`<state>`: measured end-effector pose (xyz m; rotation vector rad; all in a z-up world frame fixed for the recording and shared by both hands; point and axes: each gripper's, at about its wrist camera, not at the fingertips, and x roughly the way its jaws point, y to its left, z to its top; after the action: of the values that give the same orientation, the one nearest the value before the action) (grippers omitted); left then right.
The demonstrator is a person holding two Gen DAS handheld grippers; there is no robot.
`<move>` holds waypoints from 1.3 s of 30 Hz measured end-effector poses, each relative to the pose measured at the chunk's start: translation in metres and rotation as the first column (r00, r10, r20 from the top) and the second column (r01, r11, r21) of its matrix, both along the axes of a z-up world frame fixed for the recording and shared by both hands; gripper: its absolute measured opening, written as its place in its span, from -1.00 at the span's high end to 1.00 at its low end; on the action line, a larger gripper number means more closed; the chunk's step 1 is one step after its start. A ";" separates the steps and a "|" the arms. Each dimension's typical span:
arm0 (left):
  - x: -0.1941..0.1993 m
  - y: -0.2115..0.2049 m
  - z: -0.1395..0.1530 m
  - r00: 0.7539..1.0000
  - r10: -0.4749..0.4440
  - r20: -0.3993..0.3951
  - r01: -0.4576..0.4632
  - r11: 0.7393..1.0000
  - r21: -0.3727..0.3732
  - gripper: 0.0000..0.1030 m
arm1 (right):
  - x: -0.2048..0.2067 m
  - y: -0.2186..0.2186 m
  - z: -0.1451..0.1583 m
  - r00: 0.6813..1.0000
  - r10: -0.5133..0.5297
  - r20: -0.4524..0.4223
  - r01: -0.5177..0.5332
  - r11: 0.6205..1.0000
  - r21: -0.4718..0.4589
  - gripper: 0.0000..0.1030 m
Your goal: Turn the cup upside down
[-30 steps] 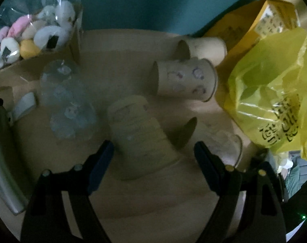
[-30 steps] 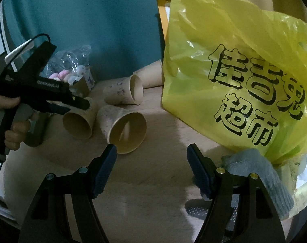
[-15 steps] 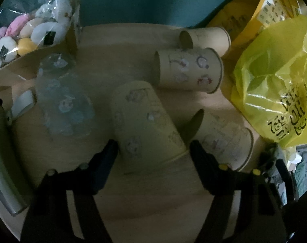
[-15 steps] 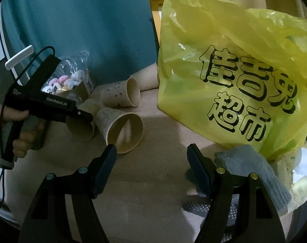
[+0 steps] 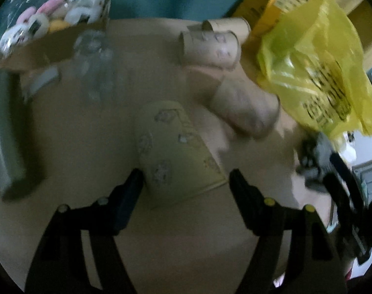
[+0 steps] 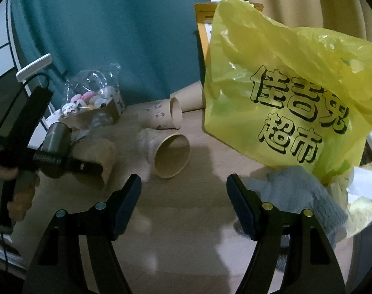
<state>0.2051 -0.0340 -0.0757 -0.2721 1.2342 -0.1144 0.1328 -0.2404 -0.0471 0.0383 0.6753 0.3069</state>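
In the left wrist view a paper cup (image 5: pixel 176 152) with small printed figures sits between my left gripper's (image 5: pixel 186 183) open jaws, base away from me and rim near the fingers; whether the pads touch it I cannot tell. It shows in the right wrist view (image 6: pixel 100 161) at the left, mouth downward, beside the left gripper (image 6: pixel 70 164). My right gripper (image 6: pixel 183 196) is open and empty above the table. Another cup (image 6: pixel 168 154) lies on its side just beyond it, mouth toward me.
Two more cups (image 5: pixel 210 46) lie on their sides at the back. A yellow plastic bag (image 6: pixel 284 107) fills the right side. A clear bag of sweets (image 6: pixel 93 98) stands at the back left. A grey cloth (image 6: pixel 306 196) lies at the right.
My left gripper has gone forward around the printed cup, and the cup now stands steeper with its mouth turned down. The right gripper has drawn back slightly and stays open.
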 end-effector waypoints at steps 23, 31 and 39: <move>-0.170 -0.026 -0.008 0.980 -0.033 0.195 0.011 0.994 0.112 -0.43 | -0.101 0.045 -0.031 0.998 0.052 -0.042 -0.054 0.998 -0.039 -0.46; -0.177 -0.022 -0.005 0.974 -0.038 0.224 0.018 0.996 0.091 -0.46 | -0.104 0.057 -0.030 0.997 0.065 -0.042 -0.067 0.996 -0.056 -0.46; -0.179 -0.020 -0.003 0.974 -0.030 0.225 0.011 0.996 0.087 -0.47 | -0.100 0.065 -0.031 0.995 0.079 -0.056 -0.083 0.994 -0.075 -0.46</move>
<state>0.0261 -0.0543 -0.0782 -0.1672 1.0127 -0.1073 0.0323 -0.1754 -0.0780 -0.0550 0.7424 0.3590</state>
